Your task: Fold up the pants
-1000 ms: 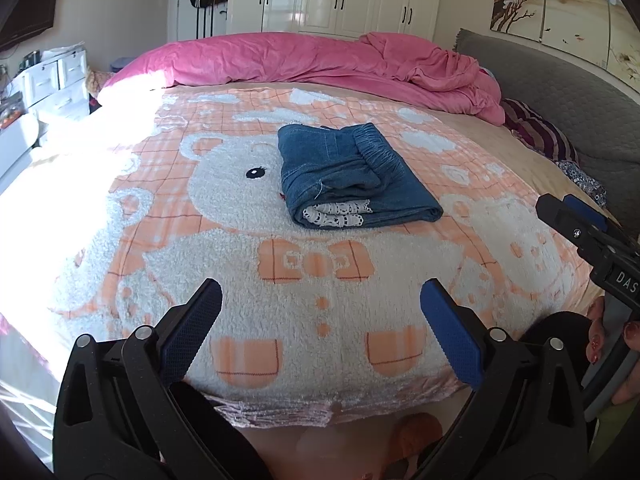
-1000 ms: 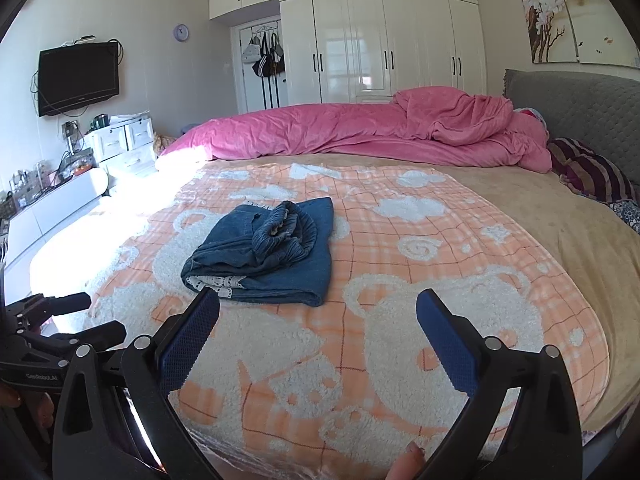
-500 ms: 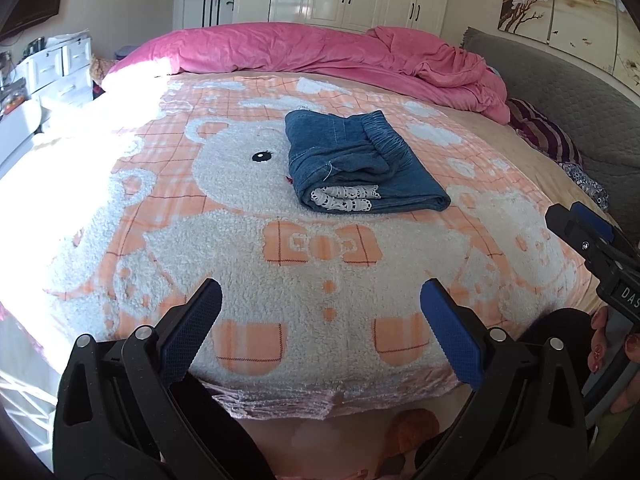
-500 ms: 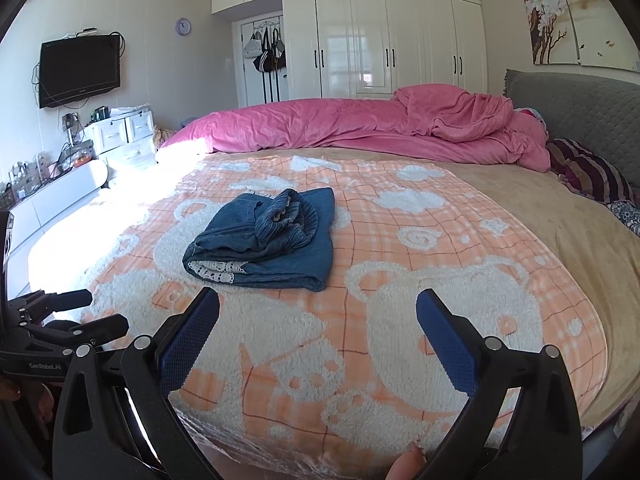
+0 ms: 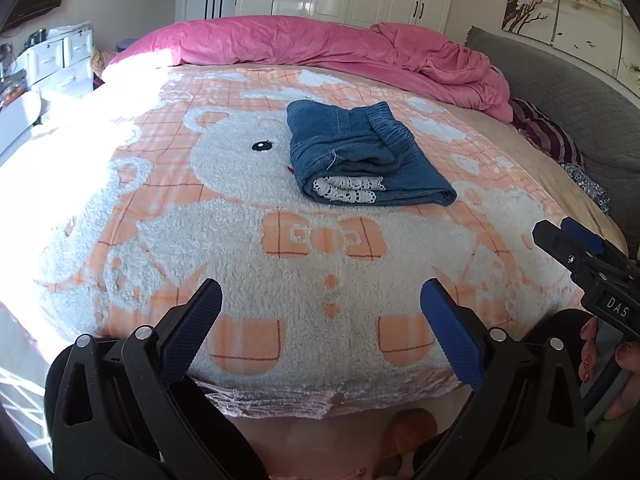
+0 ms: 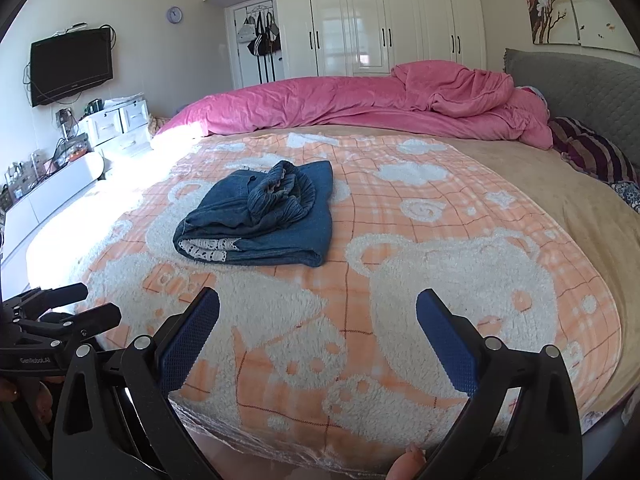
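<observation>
Denim pants [image 5: 362, 158] folded w/ lace hem showing; left gripper [image 5: 320, 312], right gripper [image 6: 318, 320] both spread, holding nothing

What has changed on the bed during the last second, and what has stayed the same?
Only the cameras shifted a little: in both views the folded denim pants sit slightly lower and nearer than a second ago. Nothing was taken hold of or let go. The pants keep the same folded shape on the bear blanket, with the lace hem facing the front. The left gripper and the right gripper stay open and empty, short of the pants.
</observation>
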Action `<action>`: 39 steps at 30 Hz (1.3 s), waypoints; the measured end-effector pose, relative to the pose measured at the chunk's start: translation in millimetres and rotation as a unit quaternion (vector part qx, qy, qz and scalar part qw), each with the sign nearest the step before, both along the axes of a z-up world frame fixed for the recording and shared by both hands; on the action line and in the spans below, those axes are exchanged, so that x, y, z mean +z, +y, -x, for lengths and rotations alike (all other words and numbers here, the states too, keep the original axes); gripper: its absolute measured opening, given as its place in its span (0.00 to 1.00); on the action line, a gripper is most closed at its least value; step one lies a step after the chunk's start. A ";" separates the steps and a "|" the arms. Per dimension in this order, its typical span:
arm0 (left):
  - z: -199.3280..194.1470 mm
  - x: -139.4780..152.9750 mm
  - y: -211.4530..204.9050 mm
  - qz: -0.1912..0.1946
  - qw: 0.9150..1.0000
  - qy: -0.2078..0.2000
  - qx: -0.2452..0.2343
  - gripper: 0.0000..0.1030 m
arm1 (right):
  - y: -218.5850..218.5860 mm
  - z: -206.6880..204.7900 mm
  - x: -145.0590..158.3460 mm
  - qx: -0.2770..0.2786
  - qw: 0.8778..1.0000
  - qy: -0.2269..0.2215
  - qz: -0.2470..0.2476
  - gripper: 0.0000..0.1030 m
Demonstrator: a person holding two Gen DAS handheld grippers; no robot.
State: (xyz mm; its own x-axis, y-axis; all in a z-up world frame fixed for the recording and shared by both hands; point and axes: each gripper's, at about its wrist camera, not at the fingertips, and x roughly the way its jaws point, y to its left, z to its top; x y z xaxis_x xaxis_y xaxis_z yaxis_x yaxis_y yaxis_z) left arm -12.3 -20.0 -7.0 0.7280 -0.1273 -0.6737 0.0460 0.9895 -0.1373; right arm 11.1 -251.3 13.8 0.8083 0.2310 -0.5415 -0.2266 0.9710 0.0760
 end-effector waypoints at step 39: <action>-10.7 -16.7 2.2 -0.014 0.999 0.031 0.019 0.91 | -1.4 -16.5 -23.6 -0.003 0.999 0.033 0.005 0.96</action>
